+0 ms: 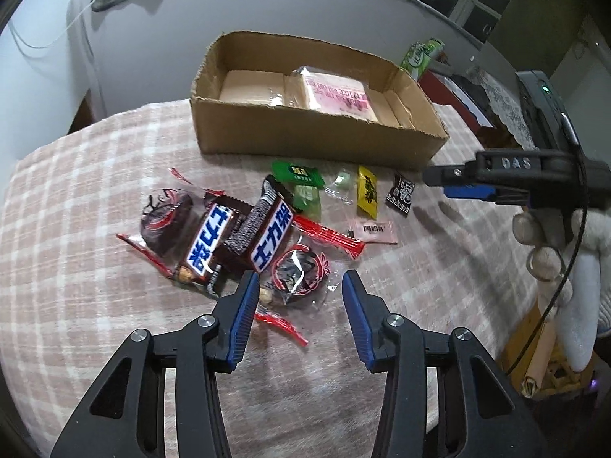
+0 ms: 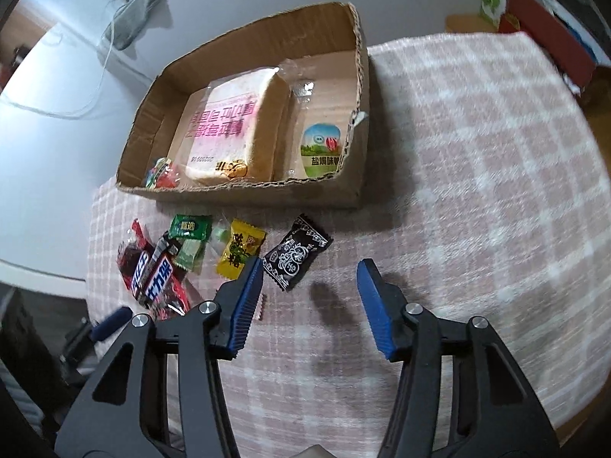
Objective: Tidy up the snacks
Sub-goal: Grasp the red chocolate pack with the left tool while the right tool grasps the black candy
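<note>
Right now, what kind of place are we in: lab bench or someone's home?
Most likely a home, not a lab. The surface is covered by a pink checked cloth, a white lace doily drapes over furniture at the side, and loose snacks lie by a torn cardboard box.

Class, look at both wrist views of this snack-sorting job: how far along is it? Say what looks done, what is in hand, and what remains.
Done: the cardboard box already holds a bread pack, an egg-shaped packet and a small colourful sweet.

In hand: nothing. The left gripper and right gripper hang open above the loose snacks.

Left: the chocolate bars, black candy, yellow candy and green candy lie on the checked cloth.
</note>
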Tool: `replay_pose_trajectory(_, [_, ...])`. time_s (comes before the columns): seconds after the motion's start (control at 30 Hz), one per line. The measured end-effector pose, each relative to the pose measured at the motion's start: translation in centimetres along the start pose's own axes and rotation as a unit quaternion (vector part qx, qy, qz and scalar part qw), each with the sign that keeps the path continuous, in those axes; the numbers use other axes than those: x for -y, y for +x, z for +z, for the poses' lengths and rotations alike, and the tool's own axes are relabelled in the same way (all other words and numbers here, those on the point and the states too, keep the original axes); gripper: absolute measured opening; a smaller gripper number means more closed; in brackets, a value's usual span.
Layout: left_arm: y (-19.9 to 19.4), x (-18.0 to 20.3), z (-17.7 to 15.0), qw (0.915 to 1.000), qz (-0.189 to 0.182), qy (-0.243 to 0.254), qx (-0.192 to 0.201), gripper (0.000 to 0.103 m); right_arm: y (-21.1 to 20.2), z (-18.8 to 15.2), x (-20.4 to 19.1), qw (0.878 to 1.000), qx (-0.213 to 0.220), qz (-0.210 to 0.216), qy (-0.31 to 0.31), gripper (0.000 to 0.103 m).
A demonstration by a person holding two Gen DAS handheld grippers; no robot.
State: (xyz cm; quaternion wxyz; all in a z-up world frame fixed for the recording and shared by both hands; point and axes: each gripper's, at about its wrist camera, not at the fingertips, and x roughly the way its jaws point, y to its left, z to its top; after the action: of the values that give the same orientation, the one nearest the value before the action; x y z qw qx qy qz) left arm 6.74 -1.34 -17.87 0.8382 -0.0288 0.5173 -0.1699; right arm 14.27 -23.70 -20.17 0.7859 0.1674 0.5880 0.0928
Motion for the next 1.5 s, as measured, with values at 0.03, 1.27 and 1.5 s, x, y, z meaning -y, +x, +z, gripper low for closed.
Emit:
replay_pose_trajectory(0.03, [0.1,0.0,0.0,1.0,0.0,0.002,-0.001,0.044,0.4,0.2,0.0,1.0,-0.003,0.003,0.009,0.054])
replay_pose_trajectory(1.27, [6.8,3.2,2.6,0.9983,0.012,0.039,-0.043,0.044,3.8,1.3,-2.2,0.997,-0.057,-0.044,-0.013,0.033])
replay_pose_trajectory(1.5, [7.3,3.3,2.7,0.9991,0.011,0.023,-0.033,0.036,4.2,0.0,-2.2,0.997,-0.057,-0.052,-0.028,0.033])
